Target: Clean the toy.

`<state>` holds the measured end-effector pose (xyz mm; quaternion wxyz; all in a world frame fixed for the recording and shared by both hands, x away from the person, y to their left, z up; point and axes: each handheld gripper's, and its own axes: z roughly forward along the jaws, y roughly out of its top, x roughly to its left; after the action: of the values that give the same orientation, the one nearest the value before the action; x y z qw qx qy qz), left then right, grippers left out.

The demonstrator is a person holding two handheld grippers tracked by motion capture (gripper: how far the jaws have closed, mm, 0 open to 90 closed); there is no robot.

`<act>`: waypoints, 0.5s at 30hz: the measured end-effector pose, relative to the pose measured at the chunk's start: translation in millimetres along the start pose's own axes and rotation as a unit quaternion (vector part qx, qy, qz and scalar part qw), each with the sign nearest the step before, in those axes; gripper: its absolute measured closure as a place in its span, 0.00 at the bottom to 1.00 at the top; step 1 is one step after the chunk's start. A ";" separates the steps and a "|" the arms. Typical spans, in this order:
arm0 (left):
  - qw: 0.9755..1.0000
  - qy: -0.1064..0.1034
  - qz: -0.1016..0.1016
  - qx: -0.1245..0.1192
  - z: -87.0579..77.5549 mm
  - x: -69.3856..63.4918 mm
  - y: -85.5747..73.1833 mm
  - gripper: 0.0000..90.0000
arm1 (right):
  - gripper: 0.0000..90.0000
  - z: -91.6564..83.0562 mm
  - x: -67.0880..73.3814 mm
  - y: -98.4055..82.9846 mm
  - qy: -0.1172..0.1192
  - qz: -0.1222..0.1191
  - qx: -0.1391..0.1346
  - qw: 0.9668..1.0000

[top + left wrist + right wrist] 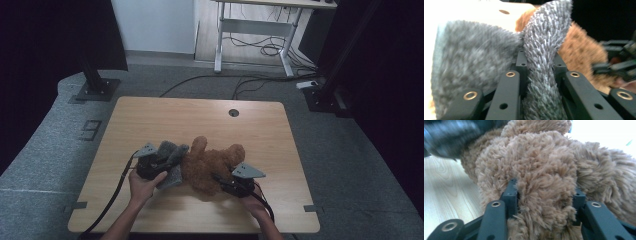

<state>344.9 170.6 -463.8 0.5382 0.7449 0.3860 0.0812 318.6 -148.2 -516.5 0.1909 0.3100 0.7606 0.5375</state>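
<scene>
Fluffy brown plush teddy bear [210,165] pinned on the desk [150,120] by right claw [224,183], steadying it. Beside bear, grey knitted fuzzy garment [171,159] pinched by left claw [159,161], probably for dressing.

One camera hangs high over the person's side of the table [150,120], looking forward and down, far enough back to take in the whole wooden top, the grey floor around it and a desk frame beyond. The second rides the left gripper [150,167] and stares along its black jaws from very close, pressed up against grey knitted cloth [544,50]. The third rides the right gripper [235,184], just as close, its nose buried in the brown plush toy [541,170]. All three share that toy; the left gripper view catches it behind the cloth, with the right gripper farther off at the right edge.
</scene>
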 end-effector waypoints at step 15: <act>0.993 0.005 0.068 0.092 93.9 -50.9 36.7 0.82 | 0.65 -3.4 12.1 -5.4 -0.016 -0.060 -0.010 0.998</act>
<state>378.1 62.9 -455.4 0.4590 0.8153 0.3425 0.0854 306.2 -143.6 -519.8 0.2379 0.2708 0.7691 0.5278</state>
